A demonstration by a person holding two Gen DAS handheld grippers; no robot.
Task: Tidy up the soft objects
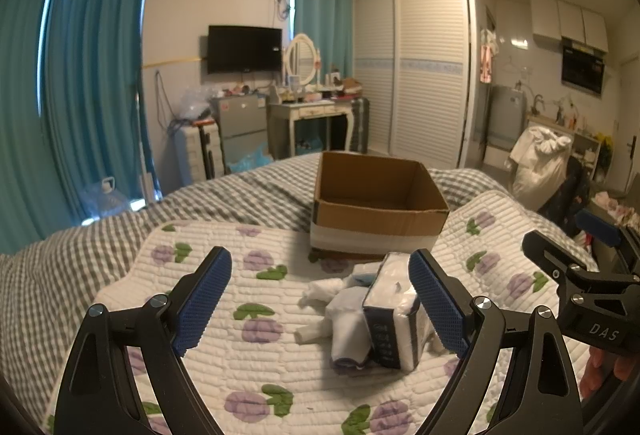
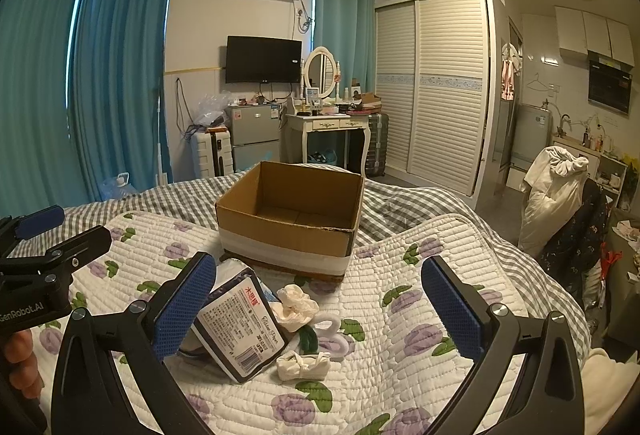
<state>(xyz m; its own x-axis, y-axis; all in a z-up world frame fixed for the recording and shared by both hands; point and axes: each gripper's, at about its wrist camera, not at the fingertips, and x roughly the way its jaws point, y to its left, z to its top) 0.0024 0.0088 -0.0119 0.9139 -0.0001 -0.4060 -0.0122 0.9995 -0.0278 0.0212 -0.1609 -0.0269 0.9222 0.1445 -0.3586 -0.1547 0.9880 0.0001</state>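
Observation:
A pack of tissue paper (image 1: 394, 315) (image 2: 236, 331) lies on the floral quilt (image 1: 240, 367) with small white socks (image 1: 344, 331) and cloth bundles (image 2: 298, 305) beside it. An open, empty cardboard box (image 1: 380, 207) (image 2: 292, 219) stands behind them on the bed. My left gripper (image 1: 320, 305) is open, its right pad next to the tissue pack. My right gripper (image 2: 320, 307) is open over the socks, its left pad next to the pack. Each gripper shows at the edge of the other view.
A grey checked blanket (image 1: 240, 191) covers the far part of the bed. Beyond it stand a dressing table (image 2: 332, 123), a small fridge (image 2: 252, 135), suitcases, teal curtains and a white wardrobe (image 2: 436, 91). A chair with clothes (image 2: 560, 203) stands to the right.

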